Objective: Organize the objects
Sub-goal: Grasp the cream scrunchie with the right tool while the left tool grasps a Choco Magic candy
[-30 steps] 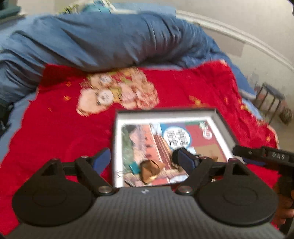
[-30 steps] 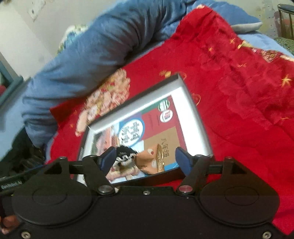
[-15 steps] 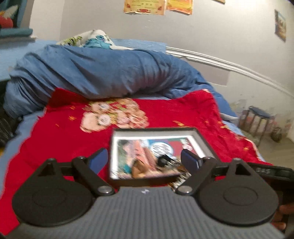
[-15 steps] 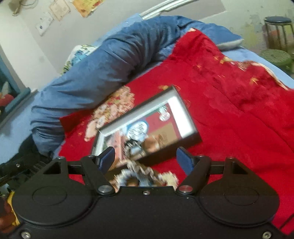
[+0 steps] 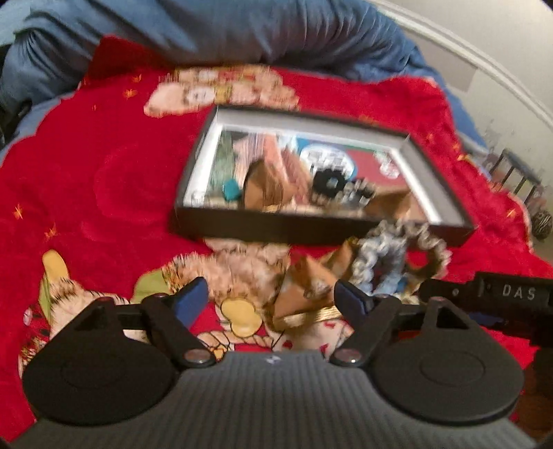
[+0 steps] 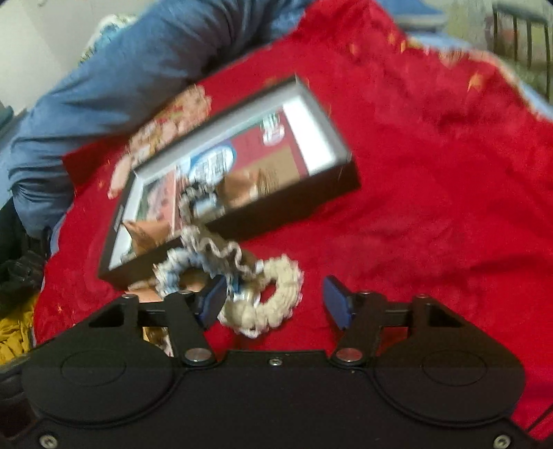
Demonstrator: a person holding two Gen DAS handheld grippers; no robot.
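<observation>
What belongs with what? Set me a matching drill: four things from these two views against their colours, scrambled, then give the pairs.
Things:
1. blanket
2. duvet
3. scrunchie nearest the right tongs
4. outer wall of the box

Colours:
A. black
B. cream
C. red
D. blue

Pairs: 1-C, 2-D, 3-B, 4-A
</observation>
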